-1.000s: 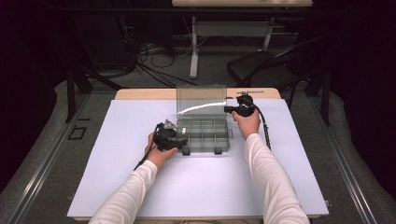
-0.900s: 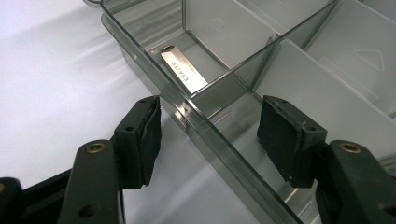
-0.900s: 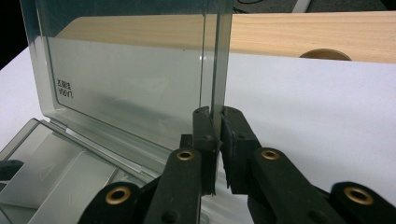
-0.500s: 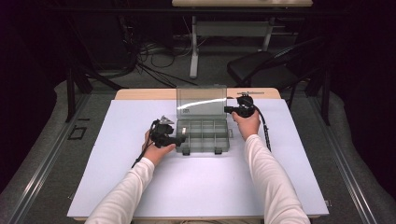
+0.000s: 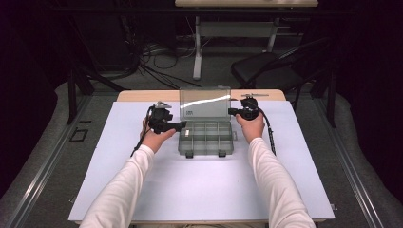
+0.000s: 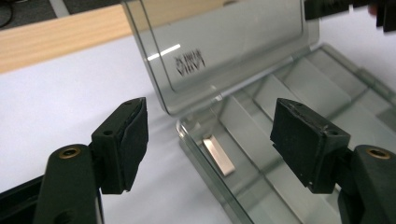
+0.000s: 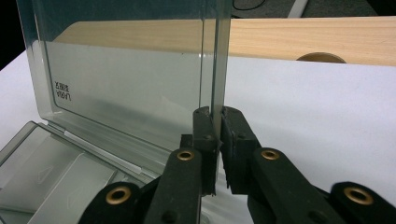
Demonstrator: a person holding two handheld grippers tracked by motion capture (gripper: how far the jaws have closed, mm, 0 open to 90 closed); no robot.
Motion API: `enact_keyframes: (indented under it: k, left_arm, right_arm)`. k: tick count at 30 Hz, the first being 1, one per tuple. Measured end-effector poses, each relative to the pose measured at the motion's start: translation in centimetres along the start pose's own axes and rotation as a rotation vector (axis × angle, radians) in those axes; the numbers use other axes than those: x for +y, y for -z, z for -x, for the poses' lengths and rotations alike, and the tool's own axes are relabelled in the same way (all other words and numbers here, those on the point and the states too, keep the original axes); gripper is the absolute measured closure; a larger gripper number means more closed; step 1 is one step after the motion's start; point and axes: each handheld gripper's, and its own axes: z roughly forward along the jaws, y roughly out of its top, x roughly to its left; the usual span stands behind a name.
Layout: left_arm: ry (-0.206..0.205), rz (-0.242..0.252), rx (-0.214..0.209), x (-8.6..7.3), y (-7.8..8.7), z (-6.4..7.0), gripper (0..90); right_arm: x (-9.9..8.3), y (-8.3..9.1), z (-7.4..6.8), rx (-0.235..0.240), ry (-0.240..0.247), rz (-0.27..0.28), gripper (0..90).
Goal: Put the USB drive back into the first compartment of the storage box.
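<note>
A clear plastic compartment box (image 5: 206, 140) lies on the white table cover, its lid (image 5: 205, 103) standing upright at the far side. My right gripper (image 5: 232, 112) is shut on the lid's right edge; in the right gripper view the jaws (image 7: 217, 116) pinch the thin clear lid (image 7: 126, 79) above the box base (image 7: 56, 172). My left gripper (image 5: 182, 125) hovers at the box's left far corner, open. In the left gripper view the wide-apart gripper (image 6: 210, 116) frames the lid (image 6: 219, 51) and box base (image 6: 299, 93), touching neither. A small pale strip (image 6: 218, 156) lies in one compartment.
The white cover (image 5: 204, 190) spreads over a wooden table whose far edge (image 5: 142, 96) shows behind the box. Beyond the table stand a dark chair (image 5: 271, 66), cables on the floor and another table's leg (image 5: 197, 52).
The lid has swung from tilted to upright, held by my right gripper. My left gripper has moved away from the box's left side toward the far corner.
</note>
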Motion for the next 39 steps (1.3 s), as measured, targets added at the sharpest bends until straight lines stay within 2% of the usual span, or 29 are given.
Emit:
enact_keyframes:
  k: [1,6,12,14,19,21,26,29,32,34,36,39]
  left_arm:
    - [0.012,0.016,0.005,0.3,0.0,-0.2,27.5]
    - [0.065,0.024,0.002,2.5,-0.1,-1.3,28.2]
    - [0.065,0.018,0.017,4.9,-0.1,-1.3,30.6]
    - [0.058,0.015,0.034,5.5,-0.2,-1.2,31.3]
    - [0.103,0.027,0.045,6.7,-0.3,-1.5,32.4]
    - [0.114,0.038,0.044,7.0,-0.4,-1.7,33.4]
    - [0.129,0.032,0.055,7.6,-0.6,-2.0,35.0]
    - [0.118,0.026,0.045,7.8,-0.6,-2.0,37.4]
    - [0.131,0.03,0.043,7.9,-0.7,-2.1,38.7]
    - [0.124,0.031,0.061,7.9,-0.7,-2.1,38.7]
    - [0.132,0.044,0.057,7.9,-0.8,-2.2,38.7]
    - [0.117,0.057,0.066,7.9,-0.8,-2.3,39.1]
  right_arm:
    - [0.0,0.0,0.0,0.0,-0.002,0.001,85.5]
    - [-0.1,0.0,-0.1,-0.001,-0.002,0.005,85.5]
    - [-0.1,0.0,-0.1,-0.005,0.001,0.011,85.5]
    - [-0.1,0.1,-0.1,-0.008,0.004,0.01,85.5]
    - [-0.2,0.1,-0.2,-0.009,0.007,0.017,85.5]
    - [-0.2,0.1,-0.2,-0.01,0.012,0.019,85.5]
    - [-0.3,0.1,-0.1,-0.006,0.014,0.023,85.5]
    - [-0.3,0.1,-0.1,-0.006,0.016,0.024,85.5]
    - [-0.3,0.1,-0.1,-0.005,0.016,0.027,85.5]
    - [-0.3,0.1,-0.2,-0.007,0.016,0.026,85.5]
    - [-0.3,0.2,-0.2,-0.007,0.016,0.026,85.5]
    - [-0.4,0.2,-0.2,-0.009,0.016,0.026,85.5]
